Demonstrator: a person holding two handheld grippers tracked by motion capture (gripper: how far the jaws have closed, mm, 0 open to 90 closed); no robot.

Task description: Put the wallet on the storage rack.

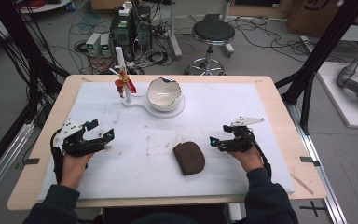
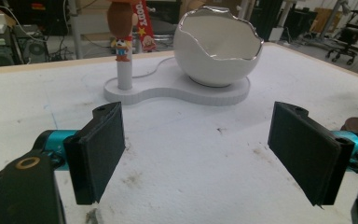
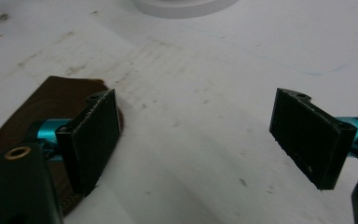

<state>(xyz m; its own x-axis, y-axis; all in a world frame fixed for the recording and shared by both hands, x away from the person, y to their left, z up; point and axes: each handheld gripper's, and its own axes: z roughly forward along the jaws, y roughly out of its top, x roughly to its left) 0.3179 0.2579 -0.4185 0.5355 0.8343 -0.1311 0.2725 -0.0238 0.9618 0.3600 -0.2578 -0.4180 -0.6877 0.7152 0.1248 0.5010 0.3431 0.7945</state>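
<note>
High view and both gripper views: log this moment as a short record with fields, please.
surface: white mat on a wooden table
left gripper: open, empty, resting on the mat at the left
right gripper: open, empty, just right of the brown pad
brown pad: flat on the mat, near the front, nothing gripping it
eggshell bowl: white, jagged rim, on a white stand at the back
figurine: on the stand's post, left of the bowl
contact: neither gripper holds anything
</note>
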